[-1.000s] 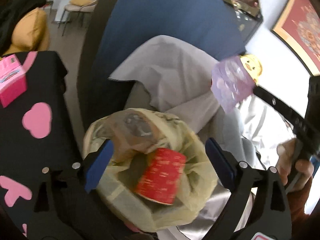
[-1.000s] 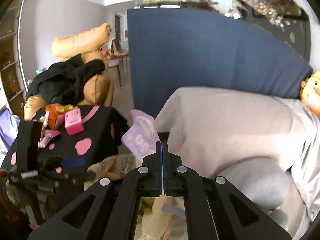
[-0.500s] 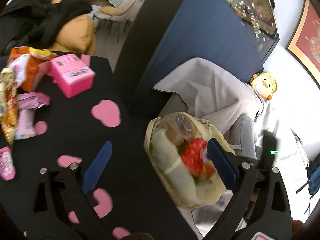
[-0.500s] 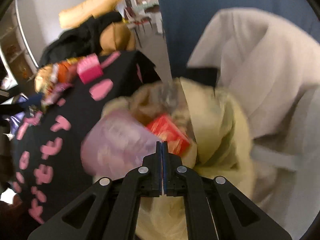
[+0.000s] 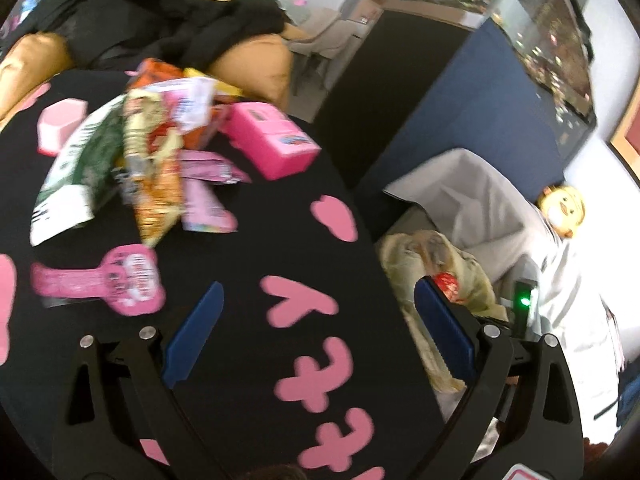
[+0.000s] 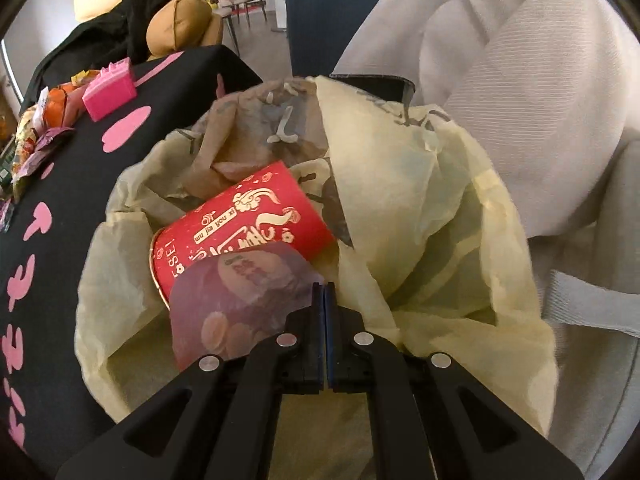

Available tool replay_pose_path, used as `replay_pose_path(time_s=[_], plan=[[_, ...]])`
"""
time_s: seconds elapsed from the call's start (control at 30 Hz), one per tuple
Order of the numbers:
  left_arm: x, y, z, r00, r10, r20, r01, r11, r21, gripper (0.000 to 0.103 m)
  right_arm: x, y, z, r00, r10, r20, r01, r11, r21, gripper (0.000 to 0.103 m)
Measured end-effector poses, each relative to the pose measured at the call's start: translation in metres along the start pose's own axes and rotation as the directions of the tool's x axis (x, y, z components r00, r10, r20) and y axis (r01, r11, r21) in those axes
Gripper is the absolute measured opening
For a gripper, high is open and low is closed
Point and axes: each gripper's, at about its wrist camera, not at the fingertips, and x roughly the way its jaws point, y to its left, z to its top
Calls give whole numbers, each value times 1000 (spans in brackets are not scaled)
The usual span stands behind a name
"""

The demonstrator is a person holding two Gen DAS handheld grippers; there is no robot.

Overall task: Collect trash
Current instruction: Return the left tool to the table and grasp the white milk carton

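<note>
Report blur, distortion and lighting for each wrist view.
Left wrist view: motion-smeared wrappers and tablecloth, strong fisheye bending. Right wrist view: sharper, red cup print readable, purple wrapper slightly soft; even daylight, no glare, edges curved.

1. The heap of crinkled snack wrappers (image 5: pixel 152 148) on the black surface with pink shapes (image 5: pixel 248 248) is motion-blurred; its print cannot be read.
2. The translucent purple plastic wrapper (image 6: pixel 244 300) hides the lower part of the red paper cup with gold lettering (image 6: pixel 256 216).
3. The right gripper (image 6: pixel 324 292) covers the wrapper's near edge, so the pinch itself is not visible.
4. The pale yellow thin plastic trash bag (image 6: pixel 420 184) hides its own bottom in folds.
5. The left gripper (image 5: pixel 316 320) has its body cut off by the lower edge.
</note>
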Motion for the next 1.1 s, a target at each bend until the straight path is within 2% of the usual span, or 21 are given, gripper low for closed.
replay_pose_path(time_s=[0.3,0.37,0.43,0.53,0.57,0.8,0.97,1.1], plan=[[-27,38,4,996,62,66,-60,998,-35,92,-60,19,10,988,-68,136,80,993,-82,5],[-33,48,4,994,78,79,-74,996,-48,93,-72,25,15,985,-58,160,73,993,-89,5],[-39,57,5,989,121,87,-118,992,-40,93,-80,32,18,984,-38,173,57,993,-104,6],[-46,72,2,987,134,83,-130,990,-48,93,-85,47,26,979,-44,198,72,988,-135,20],[-48,75,1,987,136,81,-132,990,-54,93,-84,50,28,979,-39,199,67,989,-135,28],[-60,108,-8,980,186,68,-179,979,-101,93,-81,86,41,978,49,201,-13,985,-174,30],[-63,125,-6,977,206,63,-196,972,-129,92,-84,128,48,959,149,241,-90,967,-240,30],[-62,136,3,978,198,62,-188,971,-146,88,-83,156,52,941,233,245,-164,949,-270,30]])
